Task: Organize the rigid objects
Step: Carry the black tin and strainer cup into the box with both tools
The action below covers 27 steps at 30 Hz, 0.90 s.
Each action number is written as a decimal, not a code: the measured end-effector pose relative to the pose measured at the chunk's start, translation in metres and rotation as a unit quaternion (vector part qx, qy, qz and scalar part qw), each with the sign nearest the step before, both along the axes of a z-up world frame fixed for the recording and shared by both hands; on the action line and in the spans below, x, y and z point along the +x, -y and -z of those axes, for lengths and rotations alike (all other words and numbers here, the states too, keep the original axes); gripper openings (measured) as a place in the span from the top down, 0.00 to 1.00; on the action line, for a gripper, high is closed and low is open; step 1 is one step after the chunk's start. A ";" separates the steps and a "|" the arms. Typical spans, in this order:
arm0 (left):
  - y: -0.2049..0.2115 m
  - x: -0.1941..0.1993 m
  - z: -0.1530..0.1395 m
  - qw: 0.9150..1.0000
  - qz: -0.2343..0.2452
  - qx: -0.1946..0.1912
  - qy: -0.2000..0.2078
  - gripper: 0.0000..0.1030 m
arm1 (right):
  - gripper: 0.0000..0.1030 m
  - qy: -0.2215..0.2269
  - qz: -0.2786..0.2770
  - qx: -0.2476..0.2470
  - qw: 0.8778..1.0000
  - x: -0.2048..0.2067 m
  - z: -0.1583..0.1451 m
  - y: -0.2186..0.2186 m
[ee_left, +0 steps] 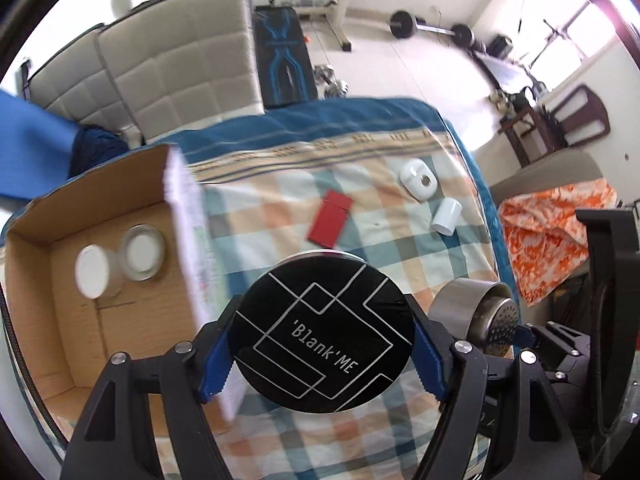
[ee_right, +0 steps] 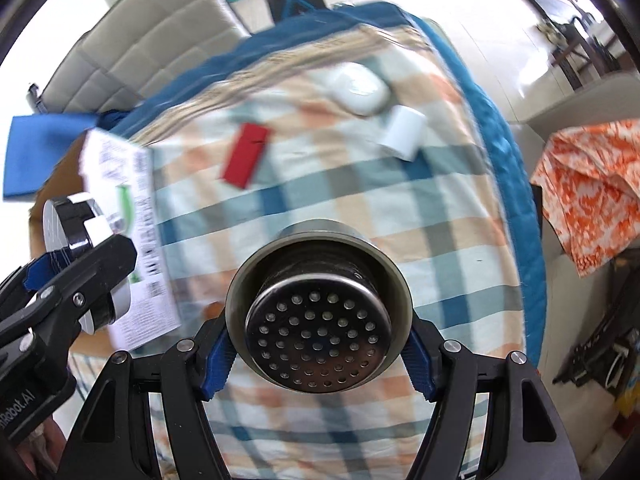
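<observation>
Left wrist view: left gripper (ee_left: 323,354) clamps a black round tin (ee_left: 323,338) marked 'Blank'ME, blue pads (ee_left: 218,364) tight on its rim, above the checked blanket (ee_left: 280,216). Cardboard box (ee_left: 36,320) to the left holds two white-lidded jars (ee_left: 93,276). Red card (ee_left: 330,218), white case (ee_left: 418,179), white cylinder (ee_left: 446,216) lie on the blanket.

Right wrist view: right gripper (ee_right: 318,354) closed on a steel perforated strainer cup (ee_right: 318,320), held above the blanket (ee_right: 400,216). Left gripper (ee_right: 86,264) with tin at left, by the box flap (ee_right: 128,216).
</observation>
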<state>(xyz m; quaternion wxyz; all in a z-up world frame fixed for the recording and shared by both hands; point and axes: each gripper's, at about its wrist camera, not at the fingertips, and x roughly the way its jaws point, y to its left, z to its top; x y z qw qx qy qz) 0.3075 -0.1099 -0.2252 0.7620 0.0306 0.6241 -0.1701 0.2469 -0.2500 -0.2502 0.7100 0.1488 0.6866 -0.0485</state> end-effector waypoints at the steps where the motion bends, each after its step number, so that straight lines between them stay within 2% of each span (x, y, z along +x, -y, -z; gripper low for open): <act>1: -0.011 -0.001 -0.007 1.000 -0.008 -0.004 0.004 0.29 | 0.30 0.004 -0.006 0.003 1.000 0.001 -0.004 -0.009; 9: -0.117 -0.002 -0.031 0.996 -0.077 -0.028 0.016 0.29 | 0.30 0.030 -0.057 0.035 0.997 0.019 -0.029 -0.099; 12: -0.159 0.001 -0.029 0.995 -0.099 -0.021 0.012 0.29 | 0.30 0.035 -0.072 0.047 0.996 0.030 -0.031 -0.136; 15: -0.196 0.006 -0.024 0.993 -0.116 0.002 0.011 0.29 | 0.30 0.035 -0.085 0.054 0.994 0.044 -0.026 -0.172; 22: -0.273 0.036 0.028 0.986 -0.157 0.052 -0.028 0.28 | 0.30 0.005 -0.110 0.047 0.993 0.072 0.012 -0.242; 27: -0.298 0.059 0.074 0.982 -0.166 0.067 -0.062 0.29 | 0.30 -0.027 -0.114 0.033 0.993 0.086 0.051 -0.273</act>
